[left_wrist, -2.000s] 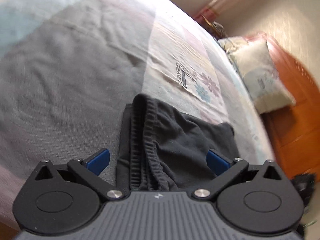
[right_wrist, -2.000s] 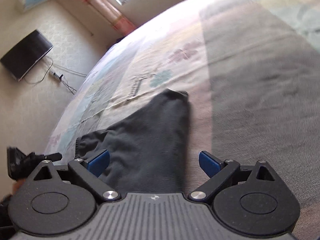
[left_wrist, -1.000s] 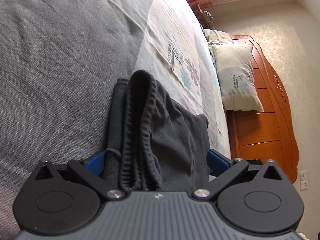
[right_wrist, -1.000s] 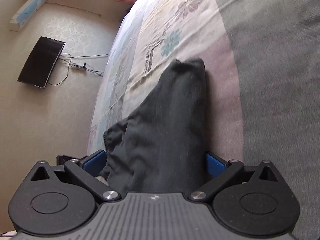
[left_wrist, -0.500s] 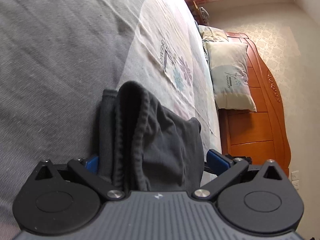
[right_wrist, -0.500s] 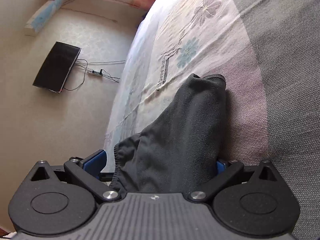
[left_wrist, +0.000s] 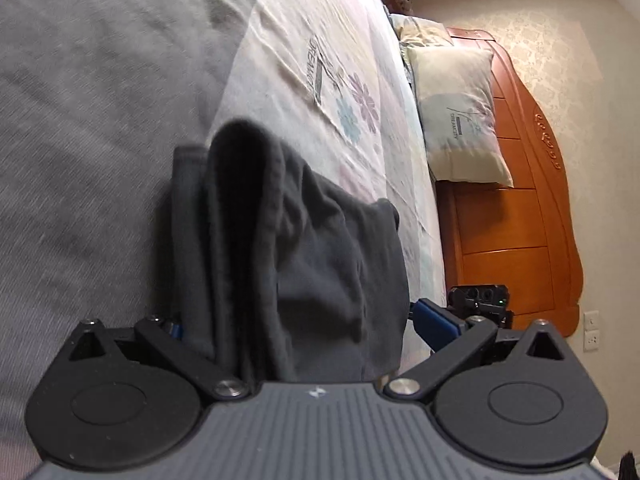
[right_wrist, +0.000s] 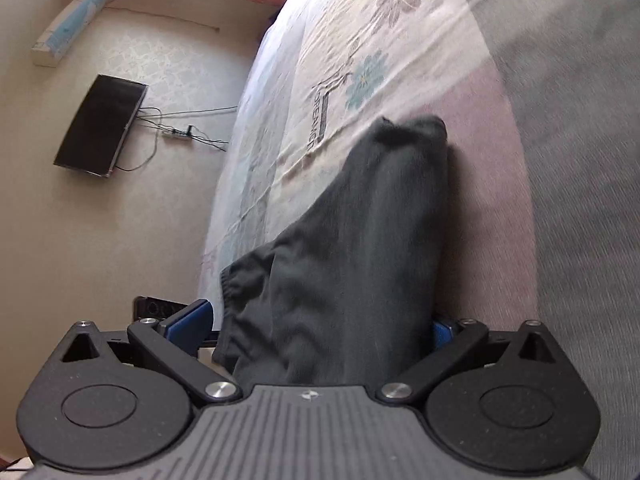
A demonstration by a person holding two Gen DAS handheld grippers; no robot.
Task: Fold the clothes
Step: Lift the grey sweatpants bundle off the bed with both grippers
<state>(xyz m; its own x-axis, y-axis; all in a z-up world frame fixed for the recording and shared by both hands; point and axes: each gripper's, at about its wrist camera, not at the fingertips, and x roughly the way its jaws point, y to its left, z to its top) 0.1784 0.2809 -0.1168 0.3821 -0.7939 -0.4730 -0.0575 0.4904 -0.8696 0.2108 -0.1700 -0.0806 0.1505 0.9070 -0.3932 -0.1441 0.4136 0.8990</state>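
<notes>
A dark grey pair of shorts (left_wrist: 304, 248) lies bunched on the bed, its ribbed waistband toward the left wrist camera. My left gripper (left_wrist: 296, 326) straddles the waistband end with its jaws wide apart; one blue fingertip (left_wrist: 434, 326) shows at the right, the other is mostly hidden by cloth. In the right wrist view the shorts (right_wrist: 360, 248) run between the jaws of my right gripper (right_wrist: 316, 326), which are also wide apart, with a blue fingertip (right_wrist: 188, 320) at the left. The cloth rests on the gripper bodies.
The bed has a grey blanket (left_wrist: 80, 140) and a pale flowered sheet (left_wrist: 328, 60). A pillow (left_wrist: 460, 116) and an orange wooden headboard (left_wrist: 520, 220) are at the right. A wall television (right_wrist: 100, 124), cables and an air conditioner (right_wrist: 68, 20) show beyond the bed edge.
Both grippers have moved in low over the shorts, so the cloth now fills the gap between their fingers. The jaws have stayed wide apart.
</notes>
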